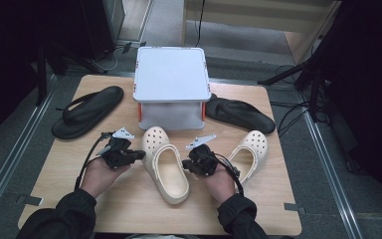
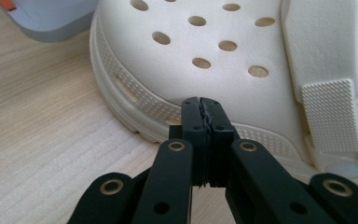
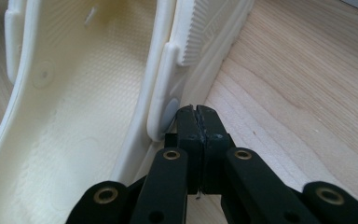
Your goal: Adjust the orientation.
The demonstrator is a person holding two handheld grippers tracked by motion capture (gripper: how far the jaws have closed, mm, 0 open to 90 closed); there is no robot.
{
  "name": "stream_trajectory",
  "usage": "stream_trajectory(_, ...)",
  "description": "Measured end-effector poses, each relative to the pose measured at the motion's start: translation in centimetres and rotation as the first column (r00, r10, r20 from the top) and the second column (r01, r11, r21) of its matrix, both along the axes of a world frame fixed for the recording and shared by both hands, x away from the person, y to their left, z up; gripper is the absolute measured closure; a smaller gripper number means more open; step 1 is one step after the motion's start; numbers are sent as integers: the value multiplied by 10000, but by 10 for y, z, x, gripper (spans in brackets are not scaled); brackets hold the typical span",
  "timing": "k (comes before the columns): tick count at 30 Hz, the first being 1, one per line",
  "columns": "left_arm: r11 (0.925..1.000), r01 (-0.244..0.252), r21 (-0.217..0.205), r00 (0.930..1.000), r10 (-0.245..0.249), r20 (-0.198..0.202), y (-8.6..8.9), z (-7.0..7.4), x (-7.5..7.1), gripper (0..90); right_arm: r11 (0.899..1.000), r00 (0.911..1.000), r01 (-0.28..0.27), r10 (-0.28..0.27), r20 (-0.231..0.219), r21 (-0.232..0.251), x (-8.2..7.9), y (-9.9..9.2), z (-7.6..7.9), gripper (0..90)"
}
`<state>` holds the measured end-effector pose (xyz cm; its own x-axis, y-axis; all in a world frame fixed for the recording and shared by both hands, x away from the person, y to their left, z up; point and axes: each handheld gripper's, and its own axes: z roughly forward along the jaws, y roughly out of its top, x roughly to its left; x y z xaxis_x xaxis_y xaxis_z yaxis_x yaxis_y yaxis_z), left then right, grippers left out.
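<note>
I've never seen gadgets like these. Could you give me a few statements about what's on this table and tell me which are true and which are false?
1. Both grippers flank the same cream clog. True: the left gripper is at its left side, the right gripper at its right.
2. The left gripper's jaws are wide open. False: they are closed together, with nothing between them.
3. A second cream clog lies to the right of the person's right hand. True.
4. The grey box stands open. False: its lid is on.
5. Both black sandals lie side by side. False: one black sandal lies left of the box, the other black sandal right of it.
</note>
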<state>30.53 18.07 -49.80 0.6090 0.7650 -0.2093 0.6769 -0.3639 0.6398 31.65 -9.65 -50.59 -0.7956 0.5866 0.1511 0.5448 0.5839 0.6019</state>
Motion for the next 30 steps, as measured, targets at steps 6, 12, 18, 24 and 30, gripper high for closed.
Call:
stream_trajectory(6,10000,-77,-25,10000,78,60,-1,-1,4,894,10000,10000,-71,71,-54,8,-4,5,-1,887)
stream_trajectory(12,10000,11,39,9997,-12,225,-2,-1,10,888,9998,9998,-192,192,-17,-32,-7,12,-2,885)
stream_trajectory(18,10000,7,23,9997,-7,231,-3,0,15,888,9997,9998,-205,204,53,140,-7,15,-3,885)
stream_trajectory(24,10000,-32,-21,9998,32,206,-3,0,17,885,9996,9999,-136,137,-41,248,-6,15,-4,885)
stream_trajectory(30,9996,-151,-246,9998,155,124,2,0,18,742,9991,10000,-9,10,-33,432,-5,10,-3,846)
